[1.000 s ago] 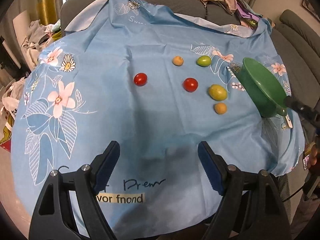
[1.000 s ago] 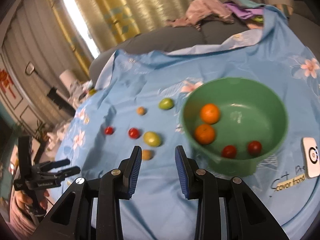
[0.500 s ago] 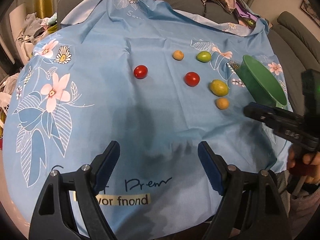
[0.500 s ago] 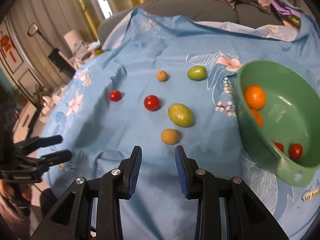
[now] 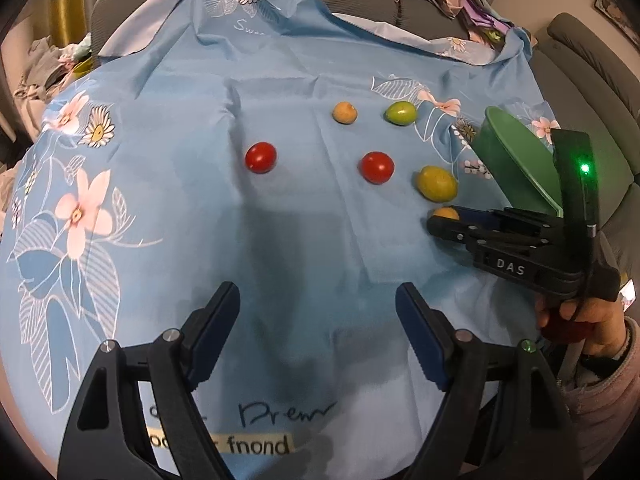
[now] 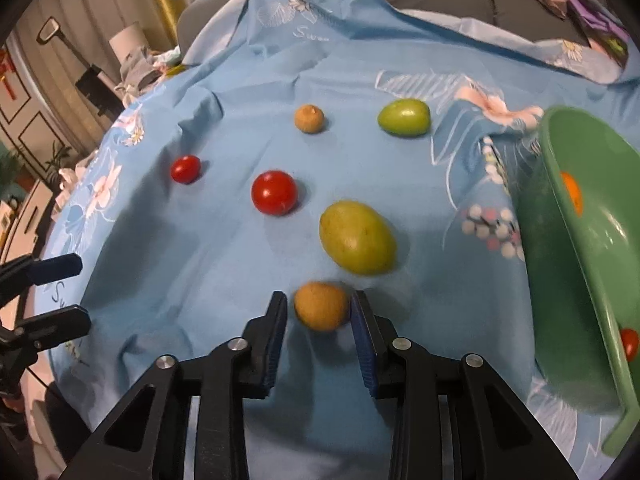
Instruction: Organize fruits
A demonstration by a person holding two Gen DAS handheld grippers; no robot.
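Right wrist view only: I see inside the green plastic bowl [image 6: 576, 264], one orange fruit [image 6: 571, 196] and one red tomato [image 6: 629, 343]; the left view shows only its outside.
Count on the blue flowered cloth [image 5: 180, 208]: two red tomatoes, two green oval fruits, two small tan round fruits.
Right gripper [image 6: 320, 314]: jaws apart around the near tan fruit [image 6: 321, 306], at the cloth's right edge beside the bowl; contact I cannot tell.
Left gripper [image 5: 318, 328]: spread wide, holding nothing, above the near edge.

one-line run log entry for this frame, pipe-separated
phase: pre-grasp | right gripper: open, straddling small tan fruit | left gripper: open, idle | green bowl: holds fruit | loose on cloth: six
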